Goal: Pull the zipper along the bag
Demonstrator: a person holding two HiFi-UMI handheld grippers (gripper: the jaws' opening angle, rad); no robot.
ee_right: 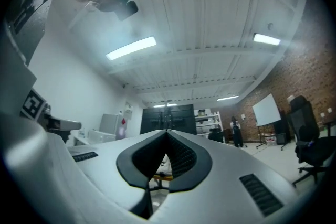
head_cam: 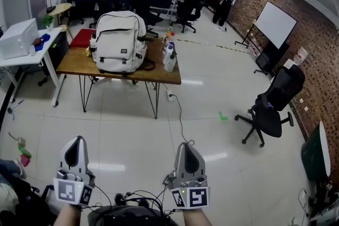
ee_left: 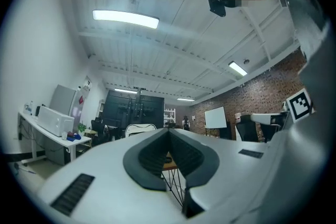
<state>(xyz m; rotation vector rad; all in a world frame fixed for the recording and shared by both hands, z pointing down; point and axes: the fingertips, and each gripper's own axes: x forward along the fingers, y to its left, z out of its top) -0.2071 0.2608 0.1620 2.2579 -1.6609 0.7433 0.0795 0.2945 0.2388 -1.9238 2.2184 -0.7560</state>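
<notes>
A white backpack [head_cam: 117,42] stands upright on a wooden table [head_cam: 159,76] far ahead across the floor. Its top shows small past the left gripper's jaws, backpack [ee_left: 139,128]. My left gripper [head_cam: 77,141] is low at the left of the head view, shut, with nothing between its tips. My right gripper [head_cam: 185,146] is low at the centre, also shut and empty. Both are far from the bag and point towards it. In the left gripper view the left gripper [ee_left: 168,131] has its jaws meeting at the tip. The right gripper [ee_right: 166,134] looks the same in its own view.
Bottles [head_cam: 169,54] stand at the table's right end and a red item [head_cam: 82,37] lies behind the bag. A white desk [head_cam: 24,55] stands at the left. A black office chair [head_cam: 274,102] is at the right, a whiteboard [head_cam: 274,24] behind it. People are at the far back.
</notes>
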